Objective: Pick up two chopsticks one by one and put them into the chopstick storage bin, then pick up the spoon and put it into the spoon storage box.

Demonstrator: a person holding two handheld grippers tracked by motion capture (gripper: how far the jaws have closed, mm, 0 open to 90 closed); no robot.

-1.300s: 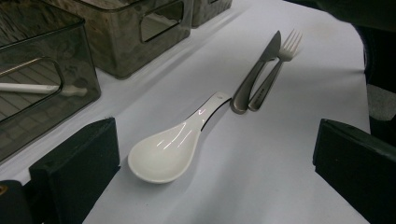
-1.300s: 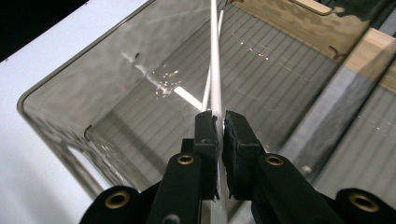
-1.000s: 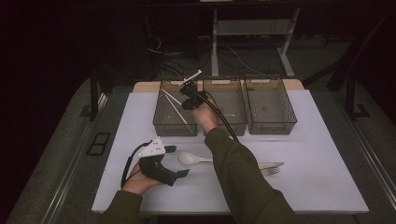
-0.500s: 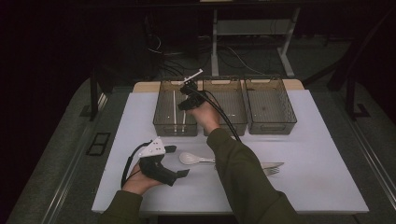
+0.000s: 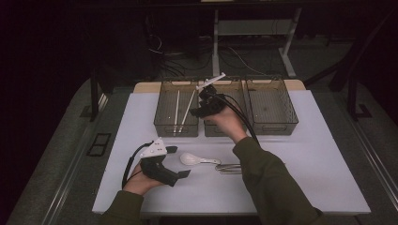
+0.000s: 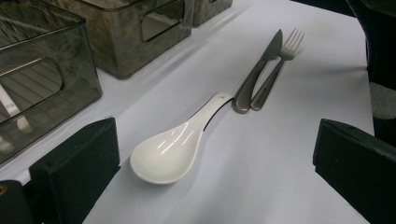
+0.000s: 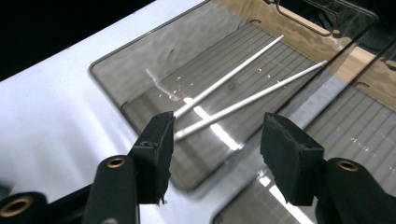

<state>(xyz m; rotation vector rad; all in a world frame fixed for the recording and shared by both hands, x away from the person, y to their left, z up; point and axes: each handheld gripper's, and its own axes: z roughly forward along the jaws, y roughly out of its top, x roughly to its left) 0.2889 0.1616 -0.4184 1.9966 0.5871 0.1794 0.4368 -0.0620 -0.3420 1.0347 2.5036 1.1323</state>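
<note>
A: Right gripper (image 5: pixel 204 104)?
B: Held above the near end of the left bin (image 5: pixel 165 106), fingers (image 7: pixel 154 149) spread with nothing between them. They have just been opening.

A: Chopsticks?
B: Two white chopsticks (image 7: pixel 233 93) lie on the floor of that bin, just past the right fingers. In the right gripper view their near ends sit beside the left-hand finger, apart from it. In the high view they lie side by side, lengthwise in the bin (image 5: pixel 182 111).

A: Other bins?
B: Middle bin (image 5: pixel 237 91) just beside the right fingers, third bin (image 5: pixel 281 122) beyond that. All three stand in a row at the far edge of the white surface (image 5: pixel 319 159).

A: Left gripper (image 5: pixel 174 161)?
B: Resting on the surface, fingers (image 6: pixel 74 168) wide apart, holding nothing.

A: What's in front of it?
B: White ceramic soup spoon (image 6: pixel 173 149), bowl between the left fingers but nearer the left-hand one, not touching either. Handle points away from them.

A: Anything else?
B: Metal knife (image 6: pixel 254 74) and fork (image 6: pixel 275 70) side by side past the spoon's handle tip, knife handle touching or almost touching it, can't tell which.
</note>
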